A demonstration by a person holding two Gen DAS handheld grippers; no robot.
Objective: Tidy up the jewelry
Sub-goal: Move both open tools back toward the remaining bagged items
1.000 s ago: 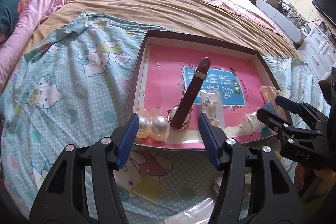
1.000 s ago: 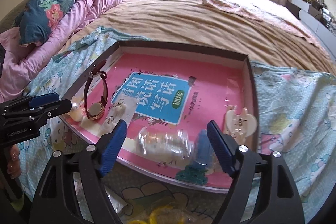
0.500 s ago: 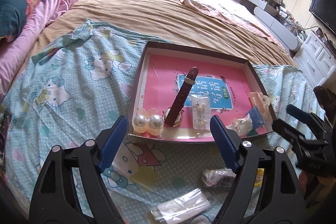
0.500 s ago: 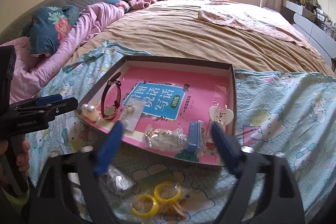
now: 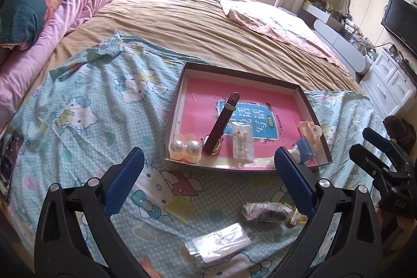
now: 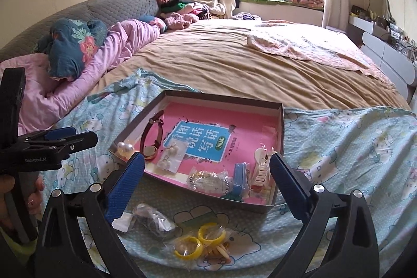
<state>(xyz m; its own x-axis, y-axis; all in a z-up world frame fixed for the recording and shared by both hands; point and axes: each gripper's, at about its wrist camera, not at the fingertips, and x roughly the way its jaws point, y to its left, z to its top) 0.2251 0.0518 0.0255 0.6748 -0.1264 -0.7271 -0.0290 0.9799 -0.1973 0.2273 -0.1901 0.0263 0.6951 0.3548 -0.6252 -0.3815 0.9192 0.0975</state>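
we see the box point(image 5: 310, 110) mid-frame on the kitty sheet point(image 5: 86, 111), bare tan bedspread point(image 5: 182, 25) beyond its far rim. our left gripper point(image 5: 208, 180) and right gripper point(image 6: 207, 180) both gape wide, empty, touching nothing; the yellow rings point(image 6: 200, 240) lie at lower centre, outside the box.

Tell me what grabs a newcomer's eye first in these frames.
The shallow box on the Hello Kitty sheet, its pink book liner carrying a maroon-strapped watch and two big pearls at its near left corner. Next, the yellow bangles, bagged on the sheet in front of the box, between the open right tool fingers.
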